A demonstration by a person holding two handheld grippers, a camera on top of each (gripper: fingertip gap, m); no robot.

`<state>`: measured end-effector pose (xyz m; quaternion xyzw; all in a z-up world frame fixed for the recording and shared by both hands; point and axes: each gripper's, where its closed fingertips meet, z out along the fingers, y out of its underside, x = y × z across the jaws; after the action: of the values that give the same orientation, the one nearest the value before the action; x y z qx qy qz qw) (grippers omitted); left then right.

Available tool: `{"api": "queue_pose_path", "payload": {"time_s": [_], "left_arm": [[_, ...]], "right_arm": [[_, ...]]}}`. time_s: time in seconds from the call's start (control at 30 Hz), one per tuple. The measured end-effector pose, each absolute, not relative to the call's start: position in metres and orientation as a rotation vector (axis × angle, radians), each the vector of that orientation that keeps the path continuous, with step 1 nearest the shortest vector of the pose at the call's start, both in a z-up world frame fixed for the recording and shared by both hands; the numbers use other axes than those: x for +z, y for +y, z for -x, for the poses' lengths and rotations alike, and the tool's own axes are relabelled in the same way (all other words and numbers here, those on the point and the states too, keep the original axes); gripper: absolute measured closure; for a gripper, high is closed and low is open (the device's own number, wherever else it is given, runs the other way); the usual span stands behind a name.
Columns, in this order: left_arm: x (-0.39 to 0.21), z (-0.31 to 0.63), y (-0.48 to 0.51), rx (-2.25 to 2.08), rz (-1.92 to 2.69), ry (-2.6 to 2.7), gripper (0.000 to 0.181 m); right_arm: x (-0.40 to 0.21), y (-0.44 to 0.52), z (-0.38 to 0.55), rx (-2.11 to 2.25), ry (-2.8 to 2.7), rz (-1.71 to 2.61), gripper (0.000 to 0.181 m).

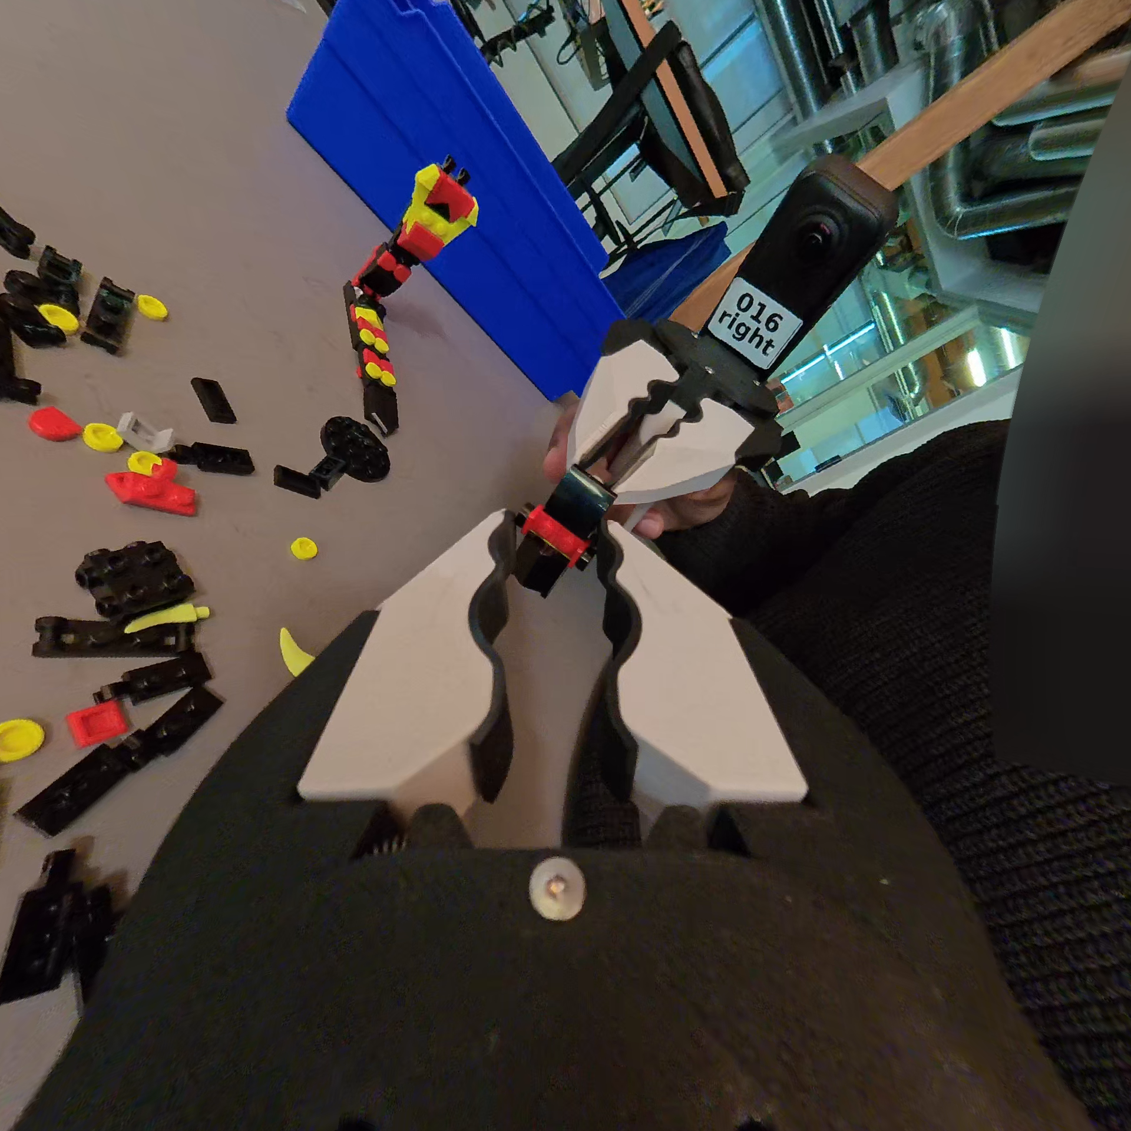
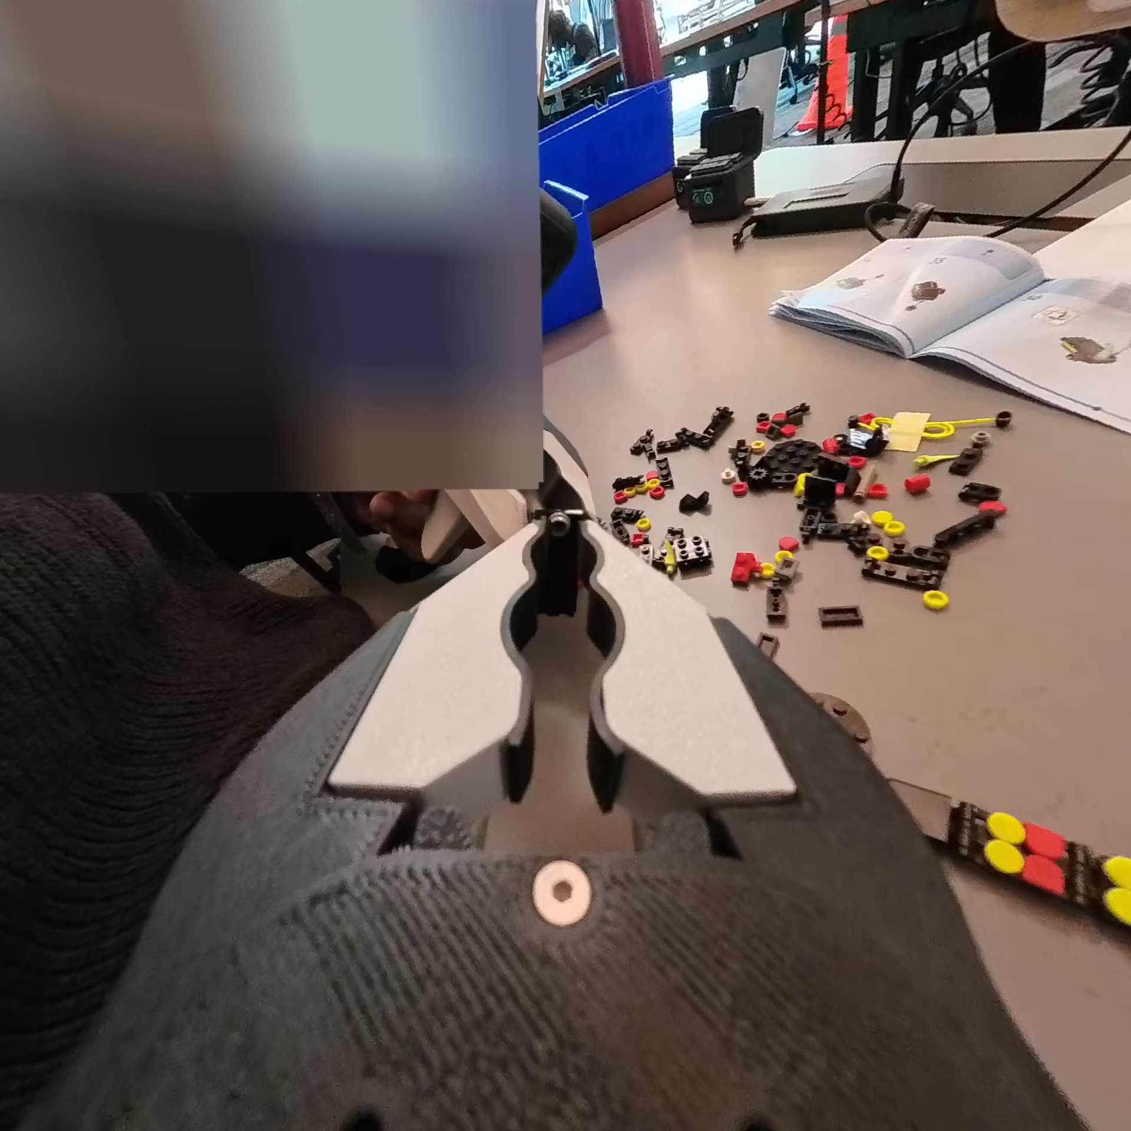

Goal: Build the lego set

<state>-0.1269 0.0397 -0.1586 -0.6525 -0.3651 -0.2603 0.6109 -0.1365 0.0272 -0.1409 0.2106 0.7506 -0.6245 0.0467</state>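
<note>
My left gripper (image 1: 557,532) is shut on a small black-and-red lego sub-assembly (image 1: 554,541), held above the table's near edge. My right gripper (image 2: 558,538) faces it tip to tip and is shut on a black piece (image 2: 556,581). In the left wrist view the right gripper (image 1: 597,471) holds that black piece (image 1: 581,496) against the red end of the sub-assembly. A built red, yellow and black snake-like model (image 1: 391,306) lies on the table with its head raised (image 1: 444,208). Its tail shows in the right wrist view (image 2: 1040,857).
Many loose black, red and yellow pieces are scattered on the grey table (image 1: 141,477) (image 2: 814,508). A blue bin (image 1: 459,153) (image 2: 606,141) stands behind the model. An open instruction booklet (image 2: 948,306) lies at the far right, with black devices and cables (image 2: 722,177) beyond. My two grippers' fingertips are within a few centimetres of each other.
</note>
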Motion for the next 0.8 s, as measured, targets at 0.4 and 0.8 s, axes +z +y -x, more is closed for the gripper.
{"api": "queue_pose_path", "payload": {"time_s": [0.4,0.8], "left_arm": [[-0.160,0.113,0.040,-0.642,1.568,-0.770,0.158],[-0.154,0.116,0.036,-0.563,1.571,-0.726,0.141]], "right_arm": [[-0.141,0.024,0.122,-1.868,2.280,-0.508,0.177],[-0.145,0.025,0.118,-1.815,2.291,-0.488,0.178]]}}
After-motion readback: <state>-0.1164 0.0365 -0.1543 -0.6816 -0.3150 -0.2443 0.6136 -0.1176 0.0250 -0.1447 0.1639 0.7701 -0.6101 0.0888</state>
